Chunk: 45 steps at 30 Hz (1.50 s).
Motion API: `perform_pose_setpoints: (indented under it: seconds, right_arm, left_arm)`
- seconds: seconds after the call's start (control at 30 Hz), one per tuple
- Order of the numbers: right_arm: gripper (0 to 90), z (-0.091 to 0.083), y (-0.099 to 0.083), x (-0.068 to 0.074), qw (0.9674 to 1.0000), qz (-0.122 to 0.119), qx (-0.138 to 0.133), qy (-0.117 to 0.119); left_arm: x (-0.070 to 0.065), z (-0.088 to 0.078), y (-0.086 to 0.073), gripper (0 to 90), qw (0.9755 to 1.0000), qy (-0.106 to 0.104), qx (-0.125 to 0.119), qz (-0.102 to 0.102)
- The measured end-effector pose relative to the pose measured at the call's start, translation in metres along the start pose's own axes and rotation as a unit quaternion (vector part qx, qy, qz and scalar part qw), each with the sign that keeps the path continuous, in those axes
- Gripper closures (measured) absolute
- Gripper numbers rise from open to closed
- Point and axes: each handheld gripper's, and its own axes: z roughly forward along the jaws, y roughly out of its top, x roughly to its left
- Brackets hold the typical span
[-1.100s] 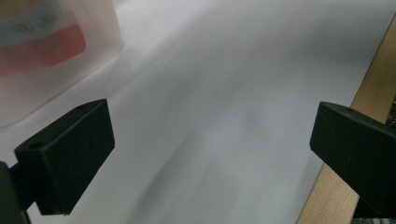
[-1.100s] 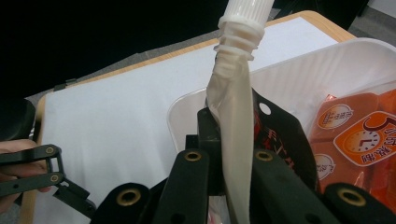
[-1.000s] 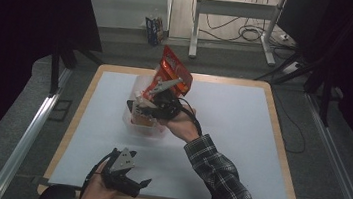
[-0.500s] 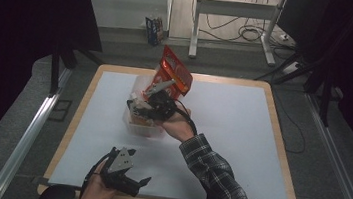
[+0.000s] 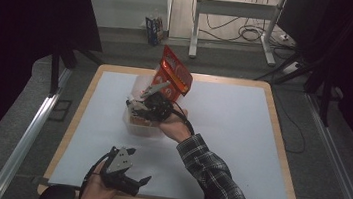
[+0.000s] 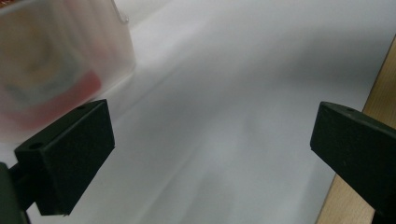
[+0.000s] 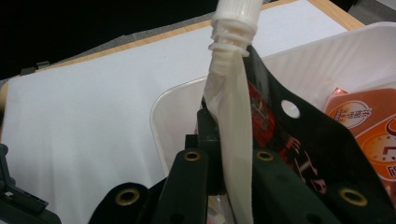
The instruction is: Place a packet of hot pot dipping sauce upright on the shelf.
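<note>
My right gripper (image 7: 229, 158) is shut on a flat spout pouch (image 7: 280, 140), black with red lettering and a white side. Its white screw cap (image 7: 233, 18) points away from the camera. The pouch hangs over a clear plastic bin (image 7: 327, 51). In the high view this gripper (image 5: 139, 105) is over the bin (image 5: 134, 125) at the table's middle left. A red packet (image 5: 175, 74) stands tilted at the bin's far side. My left gripper (image 5: 128, 177) rests near the front edge, open, with nothing between its jaws.
An orange packet (image 7: 364, 135) lies inside the bin. The left gripper view shows the bin (image 6: 60, 60) at upper left, the white table cover (image 6: 224, 116) ahead and the wooden table edge (image 6: 355, 205) at right. Metal rails run along both sides of the table.
The right hand has edged slightly left over the bin with the pouch still held. The left hand has stayed where it was.
</note>
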Motion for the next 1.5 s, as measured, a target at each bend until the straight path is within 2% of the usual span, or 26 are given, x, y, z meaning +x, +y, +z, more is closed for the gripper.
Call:
perform_pose_setpoints:
  seconds: [0.27,0.73,0.93,1.5]
  right_arm:
    - [73.2,-0.001,-0.003,0.001,0.9999,-0.008,-0.001,-0.009]
    - [43.2,-0.019,-0.001,0.001,0.9998,-0.009,-0.014,-0.008]
    - [36.5,-0.025,-0.003,-0.001,0.9999,0.0,-0.016,0.0]
    - [24.1,-0.036,-0.018,0.002,0.9999,-0.004,-0.014,0.006]
  left_arm:
    - [0.003,-0.001,0.0,0.0,1.0,0.005,-0.005,0.0]
    - [0.002,-0.001,0.0,0.0,1.0,0.006,-0.002,-0.002]
    - [0.002,-0.001,0.0,0.0,1.0,0.007,0.0,-0.003]
    - [0.001,0.0,0.0,0.0,0.9999,0.01,0.009,0.002]
